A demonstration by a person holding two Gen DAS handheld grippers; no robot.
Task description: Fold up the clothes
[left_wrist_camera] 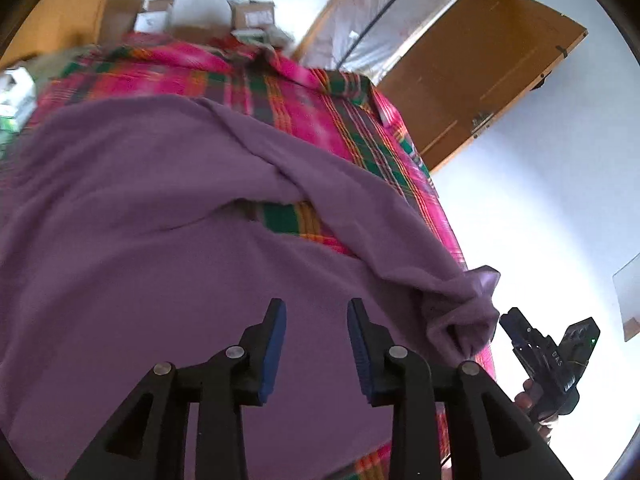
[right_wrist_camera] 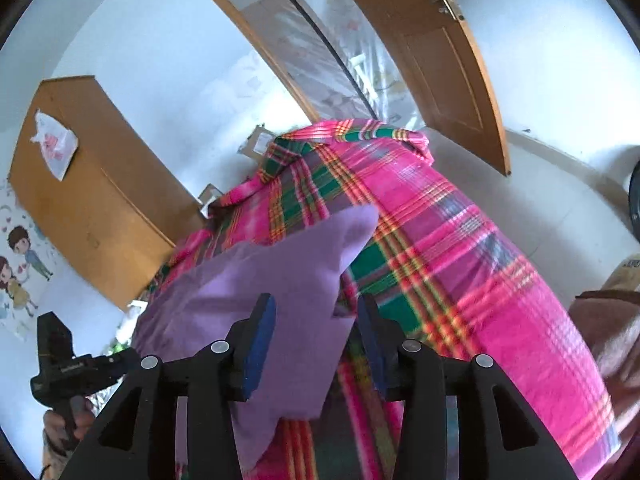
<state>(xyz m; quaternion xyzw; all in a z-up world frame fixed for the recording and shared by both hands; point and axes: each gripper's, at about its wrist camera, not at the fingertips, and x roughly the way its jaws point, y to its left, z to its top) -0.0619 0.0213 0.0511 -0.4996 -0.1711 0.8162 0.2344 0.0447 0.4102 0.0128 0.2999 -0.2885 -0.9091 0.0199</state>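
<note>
The left gripper [left_wrist_camera: 316, 344] had its blue-padded fingers [left_wrist_camera: 274, 344] spread apart with nothing between them, poised over the broad middle of a purple garment [left_wrist_camera: 132, 208]. The right gripper [right_wrist_camera: 316, 344] likewise had its fingers [right_wrist_camera: 260, 344] parted and empty; a purple corner of the cloth lay in the gap beneath them, but whether the pads touched it could not be told.

The purple garment was spread over a bed covered by a pink, green and orange plaid sheet [left_wrist_camera: 304, 96]. In the left wrist view it filled most of the near surface, with a fold across its middle that left a patch of plaid showing, and one end bunched into a knot of cloth at the bed's right edge, just beside the right gripper seen there in a person's hand [left_wrist_camera: 528, 396]. In the right wrist view a pointed flap of the garment [right_wrist_camera: 320, 248] lay on the plaid sheet [right_wrist_camera: 460, 248].

Beyond the bed stood a wooden door [right_wrist_camera: 440, 60], open against a white wall, and a wooden cabinet [right_wrist_camera: 92, 200] with a plastic bag [right_wrist_camera: 54, 146] on it. Cardboard boxes [left_wrist_camera: 252, 16] sat at the far end of the bed.
</note>
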